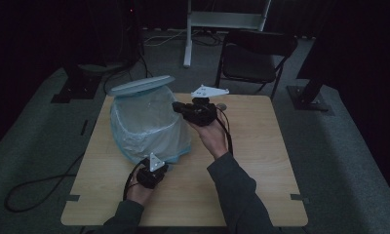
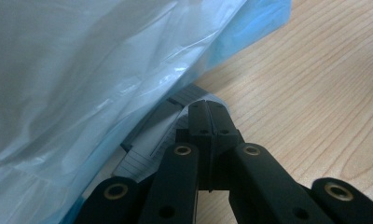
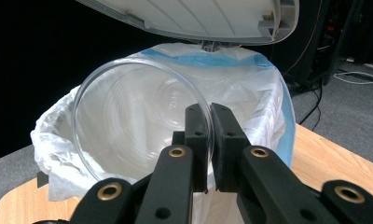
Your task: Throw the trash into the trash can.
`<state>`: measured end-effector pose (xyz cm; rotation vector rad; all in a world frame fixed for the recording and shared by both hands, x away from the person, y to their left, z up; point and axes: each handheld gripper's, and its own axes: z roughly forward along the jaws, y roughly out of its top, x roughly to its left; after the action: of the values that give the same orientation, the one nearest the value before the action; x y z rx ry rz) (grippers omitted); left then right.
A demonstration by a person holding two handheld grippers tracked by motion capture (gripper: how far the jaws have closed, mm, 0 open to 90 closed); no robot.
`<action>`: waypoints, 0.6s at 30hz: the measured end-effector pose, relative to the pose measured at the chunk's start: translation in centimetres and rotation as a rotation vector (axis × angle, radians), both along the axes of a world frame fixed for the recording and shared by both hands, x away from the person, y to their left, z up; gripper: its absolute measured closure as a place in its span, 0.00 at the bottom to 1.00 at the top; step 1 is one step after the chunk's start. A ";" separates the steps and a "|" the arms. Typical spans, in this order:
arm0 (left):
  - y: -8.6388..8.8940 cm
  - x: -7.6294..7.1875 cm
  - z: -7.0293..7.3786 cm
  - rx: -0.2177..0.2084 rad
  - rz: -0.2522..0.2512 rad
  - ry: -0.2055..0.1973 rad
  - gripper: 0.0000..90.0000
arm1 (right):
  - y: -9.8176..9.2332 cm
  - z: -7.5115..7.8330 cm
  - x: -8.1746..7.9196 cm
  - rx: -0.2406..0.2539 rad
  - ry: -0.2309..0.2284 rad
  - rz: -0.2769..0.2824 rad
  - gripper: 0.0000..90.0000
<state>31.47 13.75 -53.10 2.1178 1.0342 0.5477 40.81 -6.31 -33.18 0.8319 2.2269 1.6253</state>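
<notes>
The clear plastic cup [image 3: 138,126], one only, sits centre-left in the right gripper view, its rim pinched by the right gripper [image 3: 209,140] just in front of the bag-lined pedal bin [image 1: 149,124], whose lid [image 1: 143,84] stands raised at upper left of centre in the high view. The step in hand looks like binning the cup; next it must go over the opening and be released. At lower centre, the left gripper [image 1: 152,171] is clenched and, as far as the dim view allows, presses the bin's pedal [image 2: 163,126]. Counted: one bin, one blue-edged liner bag [image 2: 82,70], one wooden table [image 1: 261,161], two grippers.
</notes>
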 end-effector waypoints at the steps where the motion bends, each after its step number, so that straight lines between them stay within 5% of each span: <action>1: 0.0 0.0 0.0 0.000 0.000 0.001 1.00 | 0.0 0.0 0.1 0.000 0.001 -0.001 0.95; 18: 0.0 0.0 0.0 0.002 -0.001 0.004 1.00 | 0.9 -0.7 0.9 -0.006 0.027 -0.010 0.95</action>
<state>31.46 13.77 -53.06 2.1214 1.0354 0.5451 41.68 -5.44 -33.86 0.8669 2.2407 1.6111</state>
